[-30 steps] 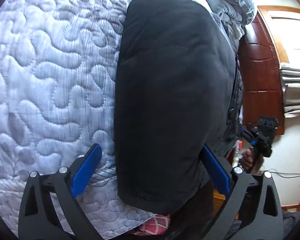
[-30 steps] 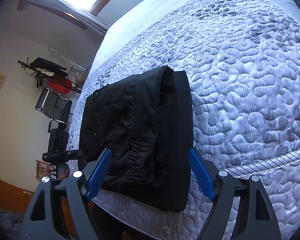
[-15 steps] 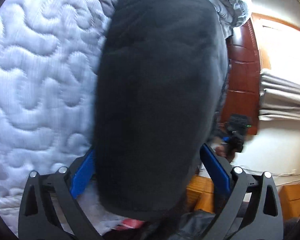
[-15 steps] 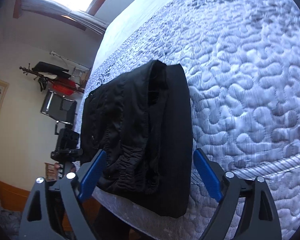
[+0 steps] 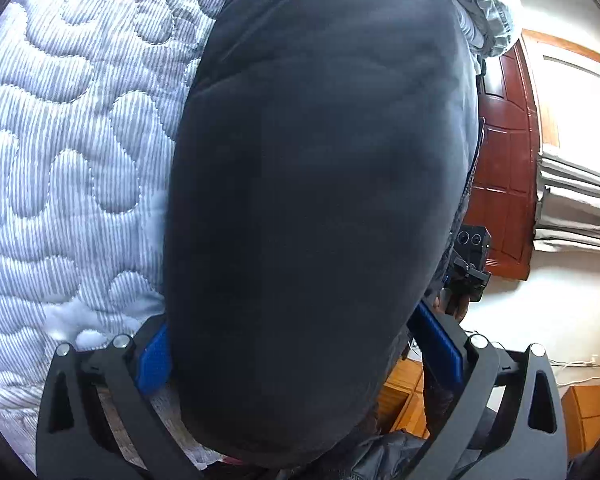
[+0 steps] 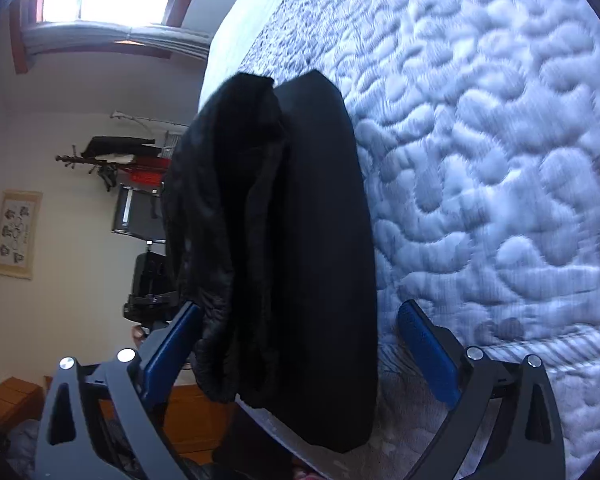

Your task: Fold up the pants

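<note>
Pants (image 6: 284,240) lie folded thick on the quilted bed (image 6: 500,160), near its edge. Your right claw (image 6: 296,344) is opening, straddling the bundle without pinching it; your left claw (image 5: 296,352) spreads wide around the opposite end, contact unclear. Reach deep beside the bundle so every soft, matte black layer lifts together. Against the bundle, the quilt's stitched ridges look grippy.

One pants (image 5: 316,208); one quilt (image 5: 72,152); two tongs (image 5: 300,354).
</note>
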{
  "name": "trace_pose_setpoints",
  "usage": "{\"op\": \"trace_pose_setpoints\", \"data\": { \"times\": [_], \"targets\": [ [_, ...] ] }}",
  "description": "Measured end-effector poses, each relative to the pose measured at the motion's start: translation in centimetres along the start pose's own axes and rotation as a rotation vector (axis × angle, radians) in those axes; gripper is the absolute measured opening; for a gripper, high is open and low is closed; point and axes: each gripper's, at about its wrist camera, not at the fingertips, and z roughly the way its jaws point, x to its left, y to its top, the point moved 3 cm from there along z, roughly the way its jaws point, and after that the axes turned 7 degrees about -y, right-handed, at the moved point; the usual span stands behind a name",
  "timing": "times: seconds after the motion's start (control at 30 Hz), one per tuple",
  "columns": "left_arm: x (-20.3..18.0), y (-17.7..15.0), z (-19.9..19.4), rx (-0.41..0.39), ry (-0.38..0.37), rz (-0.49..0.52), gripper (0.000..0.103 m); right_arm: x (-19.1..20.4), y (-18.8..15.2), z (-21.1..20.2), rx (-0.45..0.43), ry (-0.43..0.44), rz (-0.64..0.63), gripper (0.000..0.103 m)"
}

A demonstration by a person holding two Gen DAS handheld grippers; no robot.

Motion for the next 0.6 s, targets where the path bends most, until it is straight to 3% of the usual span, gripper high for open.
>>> {"op": "trace_pose_setpoints", "data": {
  "times": [0.07, 0.2, 0.27, 0.33, 0.47, 0.6],
  "targets": [
    [-0.5, -0.3, 0.4, -0.005, 0.001, 0.008, 0.1, 0.2, -0.2, 1.0, 0.044, 0.026, -0.011, 0.099],
    [-1.0, -1.1, 1.7, 0.005, 0.004, 0.014, 0.1, 1.6, -0.3, 1.4, 0.028, -0.036, -0.103, 0.098],
    [-1.5, -1.5, 2.1, -0.011, 0.028, 0.029, 0.1, 2.2, -0.1, 0.7, 0.012, -0.044, -0.131, 0.088],
    [-1.9, -1.9, 2.4, -0.031, 0.023, 0.028, 0.099, 2.6, 0.2, -0.3, -0.006, -0.041, -0.151, 0.067],
    [-3.0, -2.2, 2.8, -0.061, -0.024, 0.01, 0.099, 3.7, 0.7, -2.2, -0.013, -0.093, -0.227, 0.057],
    [-3.2, -1.7, 3.9, -0.079, 0.029, 0.025, 0.098, 3.9, 1.2, -2.6, -0.013, -0.157, -0.272, 0.055]
  ]
}}
